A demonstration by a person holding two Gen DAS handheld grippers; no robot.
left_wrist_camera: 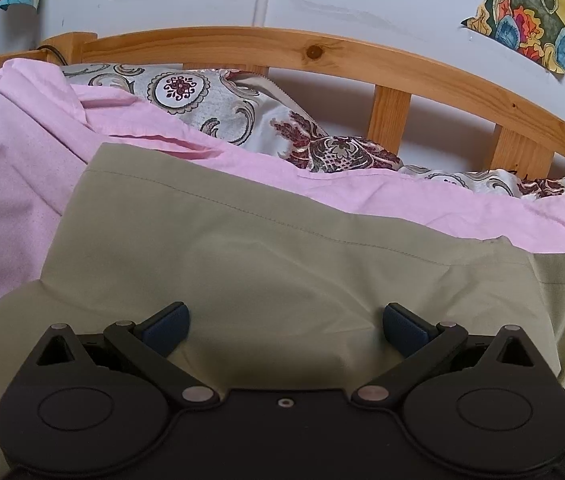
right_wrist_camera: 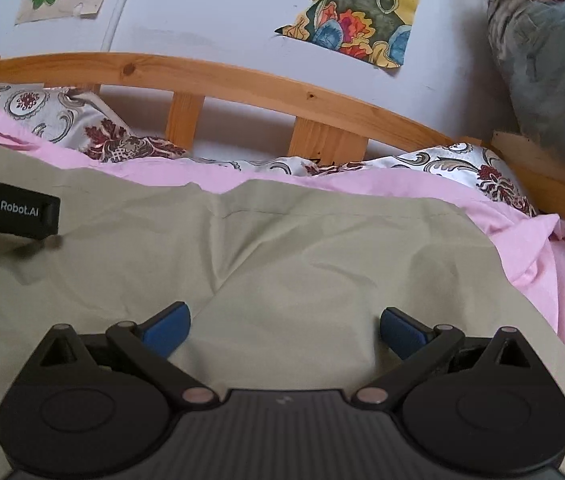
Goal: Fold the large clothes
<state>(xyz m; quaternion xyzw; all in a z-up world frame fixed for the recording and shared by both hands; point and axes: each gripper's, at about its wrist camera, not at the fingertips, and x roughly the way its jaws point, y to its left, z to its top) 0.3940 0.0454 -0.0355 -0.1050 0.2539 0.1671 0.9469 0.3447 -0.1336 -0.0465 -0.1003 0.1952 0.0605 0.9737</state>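
A large olive-green garment (left_wrist_camera: 266, 248) lies spread on the pink bed sheet (left_wrist_camera: 10, 184); it also fills the right wrist view (right_wrist_camera: 282, 248). My left gripper (left_wrist_camera: 285, 330) is open and empty, its blue pads apart just above the cloth. My right gripper (right_wrist_camera: 285, 330) is open and empty too, over the garment's right part. The left gripper's black body (right_wrist_camera: 14, 214) shows at the left edge of the right wrist view, above the cloth. A stitched hem (left_wrist_camera: 242, 208) runs along the garment's far edge.
Patterned pillows (left_wrist_camera: 218, 108) lie at the far side against the wooden headboard (left_wrist_camera: 322, 56). Another pillow (right_wrist_camera: 478, 172) lies at the right. The pale wall behind carries colourful cloth pieces (right_wrist_camera: 354, 20). A dark bundle (right_wrist_camera: 550, 60) sits beyond the bed's right corner.
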